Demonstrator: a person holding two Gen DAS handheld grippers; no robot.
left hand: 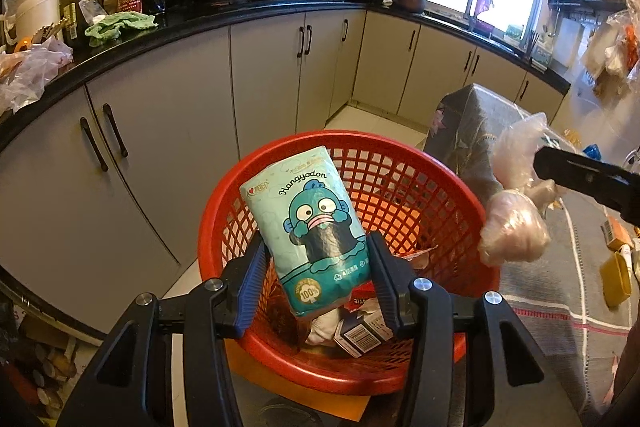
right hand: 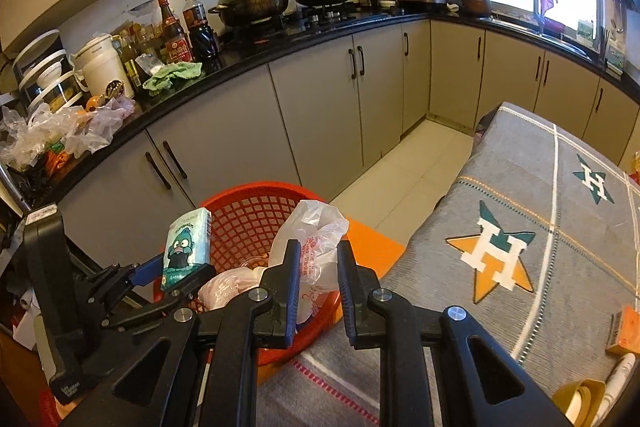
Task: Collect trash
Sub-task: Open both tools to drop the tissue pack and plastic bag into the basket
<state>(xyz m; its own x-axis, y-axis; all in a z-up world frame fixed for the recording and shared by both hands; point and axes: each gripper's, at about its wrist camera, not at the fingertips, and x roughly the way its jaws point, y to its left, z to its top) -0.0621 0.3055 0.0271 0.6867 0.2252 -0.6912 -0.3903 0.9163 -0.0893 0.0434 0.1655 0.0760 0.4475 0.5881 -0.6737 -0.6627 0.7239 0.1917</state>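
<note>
My left gripper (left hand: 318,259) is shut on a teal Hangyodon tissue pack (left hand: 306,223) and holds it upright over the red mesh basket (left hand: 436,195). The pack also shows in the right wrist view (right hand: 186,247), above the basket (right hand: 248,219). My right gripper (right hand: 318,263) is shut on a crumpled clear plastic bag (right hand: 316,239) at the basket's right rim. In the left wrist view that bag (left hand: 514,227) hangs from the right gripper's black finger (left hand: 580,179). Boxes and wrappers (left hand: 360,331) lie in the basket.
A table with a grey star-patterned cloth (right hand: 520,227) stands to the right, with an orange box (right hand: 626,331) and yellow tape (right hand: 580,395) on it. Grey cabinets (left hand: 160,155) under a black counter (left hand: 224,19) with pots, bottles and bags run along the left and back.
</note>
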